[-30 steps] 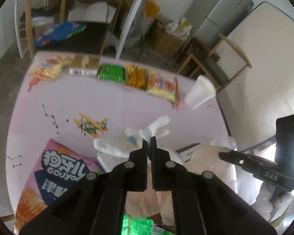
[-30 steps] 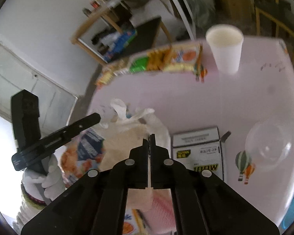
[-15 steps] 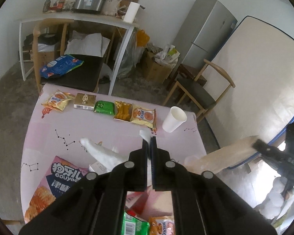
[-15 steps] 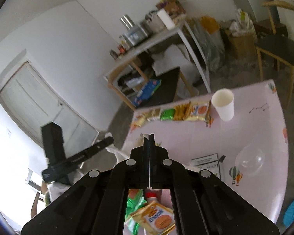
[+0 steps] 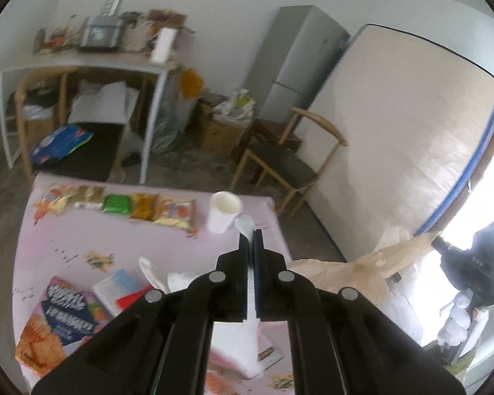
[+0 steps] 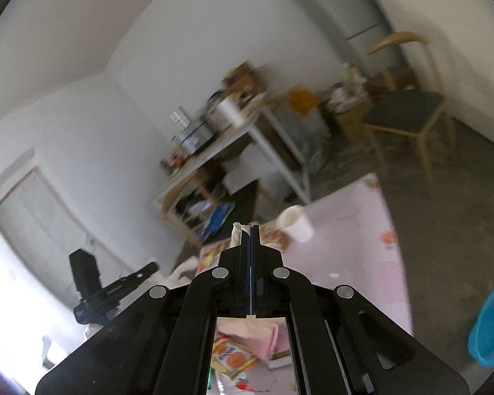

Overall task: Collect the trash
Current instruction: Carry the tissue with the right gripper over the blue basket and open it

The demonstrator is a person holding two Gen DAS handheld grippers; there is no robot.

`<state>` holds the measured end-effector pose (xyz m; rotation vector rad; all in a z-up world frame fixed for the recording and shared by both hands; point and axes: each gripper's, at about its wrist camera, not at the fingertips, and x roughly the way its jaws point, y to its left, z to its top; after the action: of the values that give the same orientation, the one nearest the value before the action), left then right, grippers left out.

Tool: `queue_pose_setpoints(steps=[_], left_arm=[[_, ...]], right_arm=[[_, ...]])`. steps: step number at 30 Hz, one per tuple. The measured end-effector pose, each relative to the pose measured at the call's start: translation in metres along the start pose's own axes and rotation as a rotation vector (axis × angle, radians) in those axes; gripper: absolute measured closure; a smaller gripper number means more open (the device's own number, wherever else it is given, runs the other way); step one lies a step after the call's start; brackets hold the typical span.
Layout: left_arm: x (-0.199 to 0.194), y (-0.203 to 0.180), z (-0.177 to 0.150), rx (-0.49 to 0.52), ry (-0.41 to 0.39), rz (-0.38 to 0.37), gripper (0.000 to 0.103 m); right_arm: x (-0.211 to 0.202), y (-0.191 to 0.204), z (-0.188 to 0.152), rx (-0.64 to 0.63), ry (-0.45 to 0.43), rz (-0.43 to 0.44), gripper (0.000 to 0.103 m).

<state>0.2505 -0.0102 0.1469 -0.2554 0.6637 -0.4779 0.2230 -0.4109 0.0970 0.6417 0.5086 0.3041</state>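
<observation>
My left gripper (image 5: 250,234) is shut on a handle of the thin whitish plastic bag (image 5: 339,271), raised well above the pink table (image 5: 122,240). My right gripper (image 6: 248,228) is shut on the bag's other handle (image 6: 237,232). The bag hangs stretched between them. Snack packets and a pink item show inside the bag below the right gripper (image 6: 247,345). A white paper cup (image 5: 222,212) stands at the table's far edge, also in the right wrist view (image 6: 296,223).
A row of snack packets (image 5: 122,204) lies along the table's far edge. A large chips bag (image 5: 59,322) and a small box (image 5: 118,288) lie near me. A wooden chair (image 5: 289,161), fridge (image 5: 296,62) and blue basin (image 6: 492,326) stand around.
Both grippers have risen high above the table with the bag handles, lifting the bag; the views now tilt up toward the room and the table looks farther away.
</observation>
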Motion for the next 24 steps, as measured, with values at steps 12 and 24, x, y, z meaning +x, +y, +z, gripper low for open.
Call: queue_pose_setpoints(steps=[12,24], left_arm=[[0.067,-0.127,-0.022,0.108,0.120,-0.208,0.101],[0.213,-0.321,-0.124,0.215,0.466,-0.426,0.101]], right_arm=[[-0.091,-0.136,-0.021,0.237,-0.173,-0.304,0.103],[-0.119,-0.269,-0.078,0.482,-0.198,-0.518,0.103]])
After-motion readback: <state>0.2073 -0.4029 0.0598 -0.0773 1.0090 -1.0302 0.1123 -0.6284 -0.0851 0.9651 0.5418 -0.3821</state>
